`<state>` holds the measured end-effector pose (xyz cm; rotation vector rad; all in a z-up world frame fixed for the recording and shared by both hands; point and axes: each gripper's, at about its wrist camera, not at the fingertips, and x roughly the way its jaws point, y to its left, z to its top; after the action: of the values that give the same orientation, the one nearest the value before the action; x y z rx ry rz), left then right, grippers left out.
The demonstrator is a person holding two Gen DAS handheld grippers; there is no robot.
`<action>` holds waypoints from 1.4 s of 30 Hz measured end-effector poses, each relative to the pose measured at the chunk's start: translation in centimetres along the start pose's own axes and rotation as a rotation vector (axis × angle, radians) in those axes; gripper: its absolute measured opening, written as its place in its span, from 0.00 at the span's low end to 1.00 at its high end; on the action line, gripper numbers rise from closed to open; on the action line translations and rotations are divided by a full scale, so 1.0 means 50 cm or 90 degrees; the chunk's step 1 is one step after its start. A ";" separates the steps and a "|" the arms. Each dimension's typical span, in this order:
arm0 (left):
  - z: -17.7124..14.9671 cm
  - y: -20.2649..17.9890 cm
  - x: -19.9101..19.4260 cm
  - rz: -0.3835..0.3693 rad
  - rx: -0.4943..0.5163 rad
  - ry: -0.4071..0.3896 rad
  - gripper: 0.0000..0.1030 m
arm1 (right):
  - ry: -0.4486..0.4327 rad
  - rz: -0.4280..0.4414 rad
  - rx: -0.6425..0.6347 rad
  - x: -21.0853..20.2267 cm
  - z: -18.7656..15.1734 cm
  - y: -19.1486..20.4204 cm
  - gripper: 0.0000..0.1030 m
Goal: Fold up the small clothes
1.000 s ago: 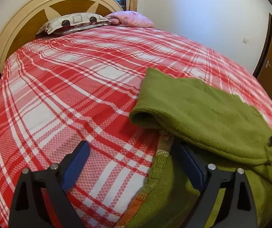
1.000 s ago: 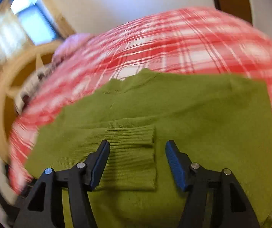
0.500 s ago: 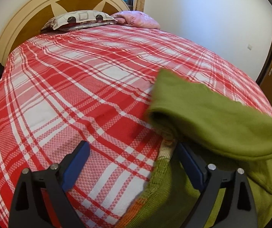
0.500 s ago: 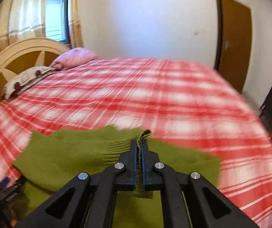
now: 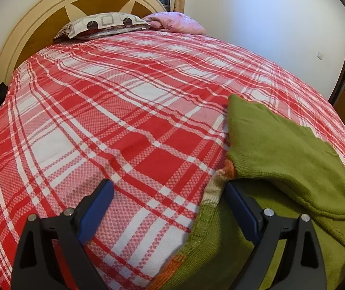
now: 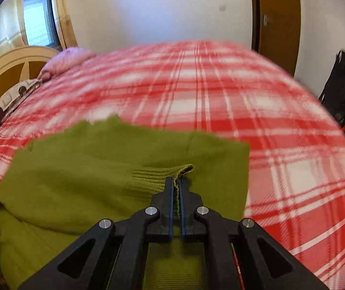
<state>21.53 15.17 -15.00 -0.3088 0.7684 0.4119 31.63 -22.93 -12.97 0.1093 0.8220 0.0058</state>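
The right gripper [image 6: 176, 183], which stood wide open over the ribbed cuff [image 6: 153, 177] a second ago, has now clamped on it: its jaws are pressed nearly together with a thin edge of green knit pinched between them. The sleeve is lifted and drawn across the body of the green sweater [image 6: 80, 169], which lies on the near part of the red plaid bedspread [image 6: 220, 101]. I judge this to be the sleeve fold, with the fold of the body still to come.

The left gripper [image 5: 170, 207] is spread wide and holds nothing; its right finger sits at the sweater's striped hem edge [image 5: 217, 183], its left finger over bare bedspread. From this side the folded-over green layer [image 5: 281, 149] has slid further to the right since a second ago.

The lower part of the sweater is cut off by both frames and hidden behind the gripper bodies, so its full outline cannot be made out. The right view is blurred by motion, and whether the other sleeve is tucked in already cannot be told
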 end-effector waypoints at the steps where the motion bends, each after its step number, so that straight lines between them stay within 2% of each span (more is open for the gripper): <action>1: 0.000 0.000 0.000 0.000 0.001 0.000 0.93 | 0.007 0.015 0.012 0.003 -0.002 -0.010 0.05; 3: 0.000 -0.001 0.001 0.003 0.004 0.000 0.93 | 0.006 0.046 0.046 -0.013 -0.005 -0.038 0.05; 5: 0.000 -0.001 0.002 0.004 0.007 0.001 0.93 | -0.007 0.016 0.083 -0.042 -0.007 -0.074 0.05; 7: 0.001 -0.001 0.001 0.005 0.011 0.002 0.93 | -0.047 -0.058 0.128 -0.091 -0.009 -0.118 0.06; 8: 0.002 -0.004 0.001 0.009 0.019 0.003 0.94 | -0.064 -0.079 0.137 -0.112 -0.011 -0.130 0.06; 10: 0.003 -0.011 -0.003 0.018 0.042 0.011 0.94 | -0.090 -0.057 0.125 -0.145 -0.010 -0.133 0.06; 13: 0.010 -0.005 -0.022 0.029 0.049 0.007 0.93 | -0.063 0.017 0.080 -0.145 0.002 -0.097 0.06; 17: 0.033 -0.002 -0.084 0.032 0.059 -0.060 0.93 | -0.030 0.084 0.015 -0.103 0.020 -0.015 0.06; 19: 0.046 -0.022 -0.104 0.026 0.085 -0.082 0.93 | 0.004 0.081 -0.033 -0.053 0.015 0.043 0.06; 21: 0.053 -0.060 -0.103 0.028 0.123 -0.087 0.93 | 0.040 0.034 -0.032 -0.007 0.001 0.070 0.06; 22: 0.053 -0.077 -0.097 0.028 0.136 -0.084 0.93 | 0.054 0.027 -0.010 0.014 -0.007 0.072 0.06; 23: 0.052 -0.093 -0.083 0.028 0.147 -0.076 0.93 | 0.024 0.025 0.012 0.013 -0.012 0.074 0.06; 25: 0.052 -0.115 -0.048 0.046 0.150 -0.042 0.93 | 0.022 0.025 0.018 0.020 -0.009 0.082 0.06; 27: 0.051 -0.126 -0.005 0.053 0.143 0.004 0.93 | 0.036 0.053 0.011 0.031 0.006 0.082 0.06; 30: 0.050 -0.124 0.038 0.105 0.151 0.037 0.95 | 0.057 0.065 0.017 0.027 0.020 0.062 0.06; 33: 0.050 -0.100 0.043 0.110 0.149 0.017 1.00 | 0.043 0.032 0.019 0.014 0.017 0.035 0.06; 35: 0.048 -0.089 0.048 0.096 0.152 0.016 1.00 | 0.034 0.064 0.016 0.018 0.006 0.013 0.06; 37: 0.050 -0.094 0.052 0.093 0.151 0.019 1.00 | 0.032 0.106 0.049 0.027 0.010 -0.014 0.06; 39: 0.052 -0.097 0.057 0.092 0.150 0.021 1.00 | 0.044 0.119 0.083 0.029 0.017 -0.025 0.06; 41: 0.055 -0.097 0.057 0.083 0.144 0.025 1.00 | 0.044 0.092 0.076 0.015 0.024 -0.018 0.06; 42: 0.058 -0.091 0.055 0.069 0.140 0.031 1.00 | 0.029 0.057 0.057 -0.013 0.026 -0.011 0.06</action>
<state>27.17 13.05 -14.45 -0.0718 0.8721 0.4186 32.13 -23.61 -11.65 0.2318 0.8624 0.0566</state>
